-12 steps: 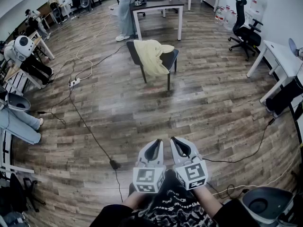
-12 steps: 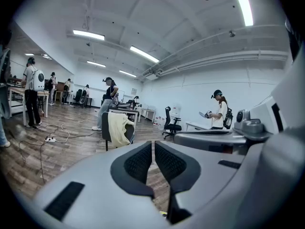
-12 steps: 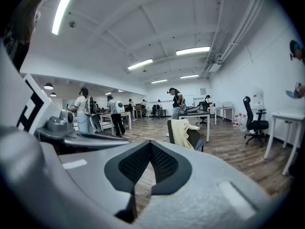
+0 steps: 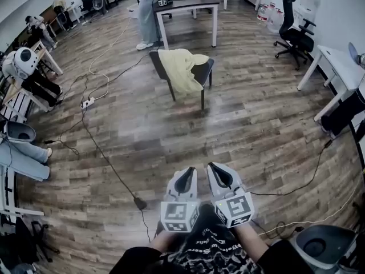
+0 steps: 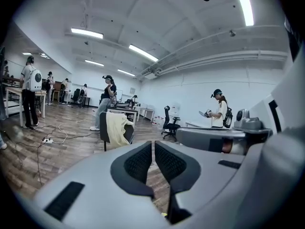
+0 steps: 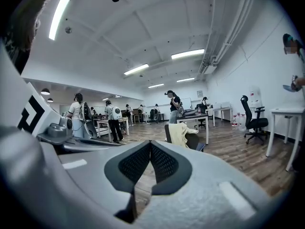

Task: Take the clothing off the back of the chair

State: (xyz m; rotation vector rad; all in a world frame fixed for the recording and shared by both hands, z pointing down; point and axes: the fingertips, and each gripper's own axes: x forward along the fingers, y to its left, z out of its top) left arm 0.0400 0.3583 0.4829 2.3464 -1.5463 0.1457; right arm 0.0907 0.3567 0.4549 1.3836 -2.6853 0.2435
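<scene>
Floor of brown wood planks (image 4: 171,130) fills most of the head view. Across it, well apart from the person, stands the dark-framed chair with a black seat (image 4: 204,67), just in front of a grey-topped table on pale legs (image 4: 188,5). The pale yellow cloth garment (image 4: 178,67) is draped over the chair's back and hangs down beside the seat; neither gripper is anywhere near it. Low in the head view the left gripper (image 4: 185,180) and right gripper (image 4: 220,177) are held side by side, close to each other, aimed roughly at the chair. Each gripper view shows its 2 black ribbed pads closed together with nothing between them. The step in hand looks like the approach. To do it well, walk round the thin black cable (image 4: 108,164) lying on the planks and part both pairs of jaws before arriving. Then pinch the cloth at 2 spots along the top of the backrest and lift upward, so it clears the frame rather than dragging the chair
</scene>
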